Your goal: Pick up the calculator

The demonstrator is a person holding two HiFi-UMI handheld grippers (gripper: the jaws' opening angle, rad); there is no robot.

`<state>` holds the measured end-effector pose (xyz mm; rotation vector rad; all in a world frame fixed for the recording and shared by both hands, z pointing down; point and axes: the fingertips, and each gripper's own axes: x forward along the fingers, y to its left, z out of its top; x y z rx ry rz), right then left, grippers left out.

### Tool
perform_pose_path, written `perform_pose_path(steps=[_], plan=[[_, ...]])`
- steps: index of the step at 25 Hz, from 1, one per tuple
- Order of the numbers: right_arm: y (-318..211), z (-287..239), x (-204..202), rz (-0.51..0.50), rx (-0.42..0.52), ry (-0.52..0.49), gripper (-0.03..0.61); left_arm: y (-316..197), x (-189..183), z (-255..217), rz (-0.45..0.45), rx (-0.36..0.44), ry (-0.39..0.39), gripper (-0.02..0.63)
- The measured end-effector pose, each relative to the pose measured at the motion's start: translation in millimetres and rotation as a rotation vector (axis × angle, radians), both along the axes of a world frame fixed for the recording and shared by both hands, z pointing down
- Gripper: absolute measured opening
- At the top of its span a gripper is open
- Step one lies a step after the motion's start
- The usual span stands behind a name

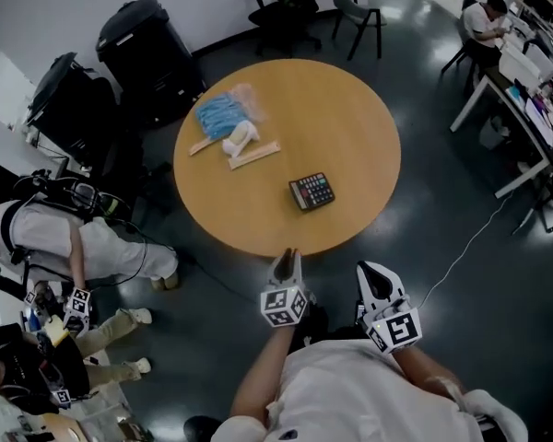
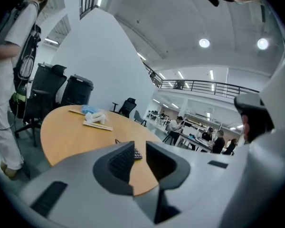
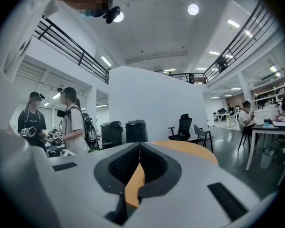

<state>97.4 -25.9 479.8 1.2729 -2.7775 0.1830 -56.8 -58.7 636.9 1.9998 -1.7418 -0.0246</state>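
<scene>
A black calculator [image 1: 311,191] with coloured keys lies face up on the round wooden table [image 1: 350,109], toward its near right. Both grippers hang just off the table's near edge, short of the calculator. My left gripper [image 1: 288,257] is nearest the rim; in the left gripper view [image 2: 139,145] its jaws stand a little apart with nothing between them, and a sliver of the calculator [image 2: 137,154] shows beyond the gap. My right gripper [image 1: 370,272] is further right; in the right gripper view [image 3: 139,145] its jaw tips meet, with only the table [image 3: 190,151] behind.
On the table's far left lie a blue packet [image 1: 223,113], a white roll [image 1: 240,139] and flat wooden sticks [image 1: 254,155]. Black bins [image 1: 147,49] and office chairs [image 1: 286,7] stand behind the table. People [image 1: 83,238] crouch at left; desks [image 1: 525,90] stand at right.
</scene>
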Motion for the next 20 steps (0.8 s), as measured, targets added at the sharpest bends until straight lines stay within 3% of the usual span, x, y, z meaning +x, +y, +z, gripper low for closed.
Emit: perform_pose_path(steps=[4, 9, 15, 20], plan=[[-51, -9, -19, 0.010, 0.031, 0.023, 0.015, -61, -5, 32, 0.017, -0.077, 0.010, 0.061], [-84, -12, -28, -0.001, -0.003, 0.018, 0.015, -105, -12, 84, -0.034, -0.187, 0.090, 0.075], [-110, 3, -29, -0.056, -0.042, 0.056, 0.015, -138, -13, 126, -0.108, -0.295, 0.154, 0.081], [-133, 16, -28, -0.072, -0.064, 0.079, 0.015, -156, -9, 151, -0.143, -0.348, 0.251, 0.098]])
